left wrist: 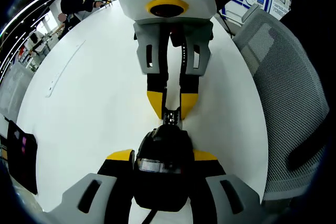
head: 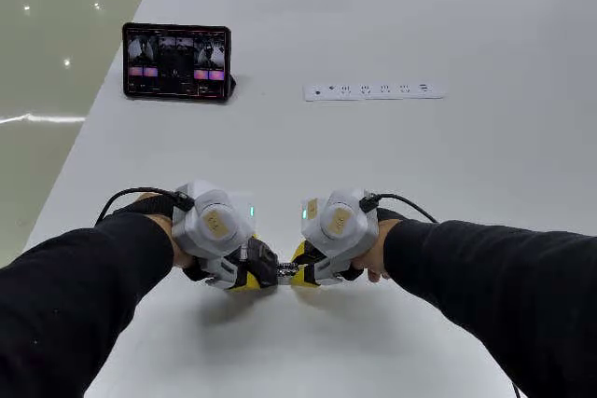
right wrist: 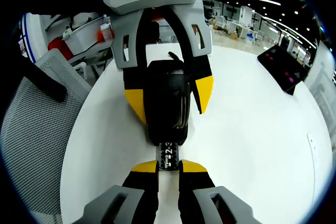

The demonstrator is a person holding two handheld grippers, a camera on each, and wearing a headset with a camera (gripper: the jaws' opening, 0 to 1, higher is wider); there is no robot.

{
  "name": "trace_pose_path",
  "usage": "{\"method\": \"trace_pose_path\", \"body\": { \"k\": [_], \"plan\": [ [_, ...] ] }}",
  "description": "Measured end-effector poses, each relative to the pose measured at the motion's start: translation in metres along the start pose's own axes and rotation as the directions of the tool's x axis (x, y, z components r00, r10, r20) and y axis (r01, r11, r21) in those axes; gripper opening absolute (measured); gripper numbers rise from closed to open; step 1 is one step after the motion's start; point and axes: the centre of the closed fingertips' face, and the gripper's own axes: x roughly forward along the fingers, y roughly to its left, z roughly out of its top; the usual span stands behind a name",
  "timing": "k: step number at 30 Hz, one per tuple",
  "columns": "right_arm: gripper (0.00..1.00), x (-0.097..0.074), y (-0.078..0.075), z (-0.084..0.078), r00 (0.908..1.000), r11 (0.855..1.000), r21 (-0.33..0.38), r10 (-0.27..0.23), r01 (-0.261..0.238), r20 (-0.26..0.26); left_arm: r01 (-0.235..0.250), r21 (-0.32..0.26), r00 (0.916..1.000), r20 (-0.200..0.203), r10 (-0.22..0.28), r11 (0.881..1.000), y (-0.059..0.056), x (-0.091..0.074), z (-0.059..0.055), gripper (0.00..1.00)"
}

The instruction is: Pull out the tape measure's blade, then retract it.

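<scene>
On the white table (head: 420,25) a tablet (head: 176,61) stands far left, its screen too small to read. At the table's near side the left gripper (head: 250,272) is clamped on the black tape measure (head: 264,266). In the head view its jaws are mostly hidden under the housing. The blade (right wrist: 168,154) is hard to make out there, but the right gripper view shows a short stretch marked 2 and 3. The right gripper (right wrist: 169,167) pinches that stretch, jaws narrow, just beside the case. A power strip (head: 373,91) lies further back, right. The left gripper view adds a mesh chair (left wrist: 283,77)
</scene>
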Motion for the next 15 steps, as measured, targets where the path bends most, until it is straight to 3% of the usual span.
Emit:
{"method": "trace_pose_path", "body": {
  "k": [15],
  "plan": [
    [0.10, -0.0043, -0.0014, -0.0062, 0.9999, 1.000, 0.008, -0.010, 0.010, -0.014, -0.004, -0.006, 1.0000, -0.003, 0.004, 1.000, 0.0008, 0.0006, -0.0002, 0.36]
  ]
}}
